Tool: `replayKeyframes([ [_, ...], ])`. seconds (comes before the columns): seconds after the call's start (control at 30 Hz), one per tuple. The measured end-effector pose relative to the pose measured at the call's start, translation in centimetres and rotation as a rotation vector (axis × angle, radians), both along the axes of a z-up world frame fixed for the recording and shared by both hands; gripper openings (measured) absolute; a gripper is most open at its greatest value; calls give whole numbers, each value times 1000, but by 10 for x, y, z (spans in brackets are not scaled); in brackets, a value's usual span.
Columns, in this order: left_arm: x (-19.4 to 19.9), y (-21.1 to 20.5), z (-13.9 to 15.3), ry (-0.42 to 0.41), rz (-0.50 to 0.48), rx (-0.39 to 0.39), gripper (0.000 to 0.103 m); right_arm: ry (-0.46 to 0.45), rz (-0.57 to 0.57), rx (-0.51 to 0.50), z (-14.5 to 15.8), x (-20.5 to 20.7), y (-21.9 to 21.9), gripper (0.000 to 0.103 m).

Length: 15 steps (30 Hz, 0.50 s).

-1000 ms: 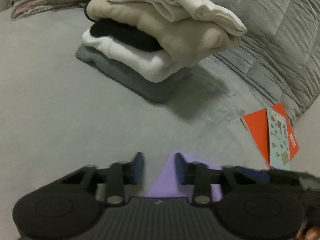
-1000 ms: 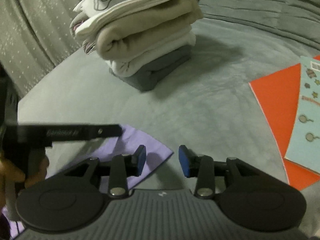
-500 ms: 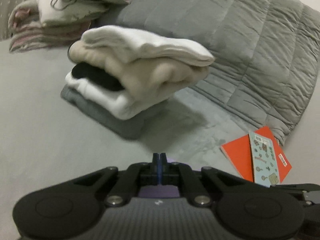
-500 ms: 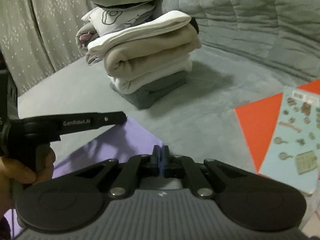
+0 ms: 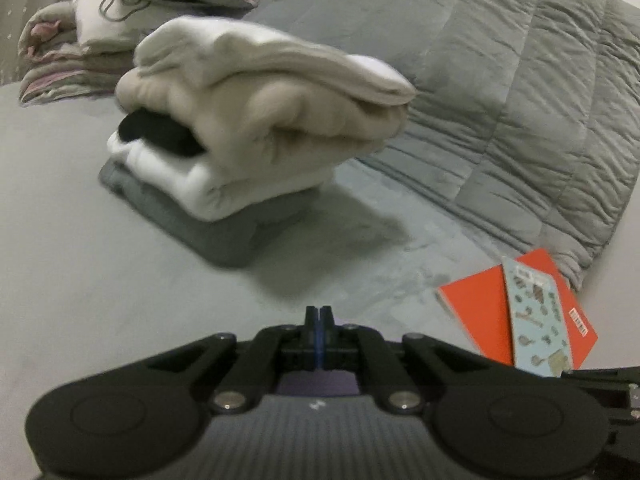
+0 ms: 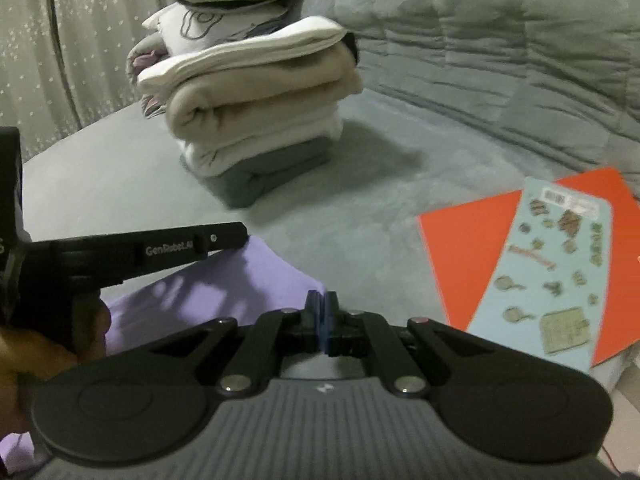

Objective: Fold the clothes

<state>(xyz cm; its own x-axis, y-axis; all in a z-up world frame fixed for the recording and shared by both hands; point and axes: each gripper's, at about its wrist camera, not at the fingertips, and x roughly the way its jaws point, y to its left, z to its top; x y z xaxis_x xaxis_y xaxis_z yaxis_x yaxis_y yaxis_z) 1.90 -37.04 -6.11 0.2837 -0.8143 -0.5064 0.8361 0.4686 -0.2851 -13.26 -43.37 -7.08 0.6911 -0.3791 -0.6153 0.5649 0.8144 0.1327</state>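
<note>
A purple garment [image 6: 208, 292] lies partly lifted off the grey bed near me. My right gripper [image 6: 321, 312] is shut, with the garment's right edge running into its fingertips. My left gripper [image 5: 319, 316] is also shut, and a strip of the purple garment [image 5: 316, 384] shows just under its fingers. In the right wrist view the left tool's black body [image 6: 160, 246] crosses above the cloth, held by a hand [image 6: 24, 356]. A stack of folded clothes [image 5: 256, 128] in white, beige, black and grey stands farther back on the bed [image 6: 256, 120].
An orange folder [image 6: 472, 240] with a light blue sticker sheet [image 6: 560, 272] lies to the right [image 5: 480, 308]. A grey quilt [image 5: 500, 80] is bunched along the back. Pillows and bedding [image 6: 224, 4] are piled behind the stack. A dotted curtain [image 6: 60, 40] hangs at the left.
Both grippers went from open to shut around the purple garment's edge. They then rose and tilted up, so the stack and quilt now sit lower in view.
</note>
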Motion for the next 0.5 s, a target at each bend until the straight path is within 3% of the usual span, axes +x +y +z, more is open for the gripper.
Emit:
replayKeyframes([
  [0.33, -13, -22, -20, -22, -17, 66, 0, 52, -42, 10, -6, -1, -13, 1],
  [0.5, -14, -23, -17, -19, -1, 73, 1, 67, -53, -14, -6, 2, -11, 3],
])
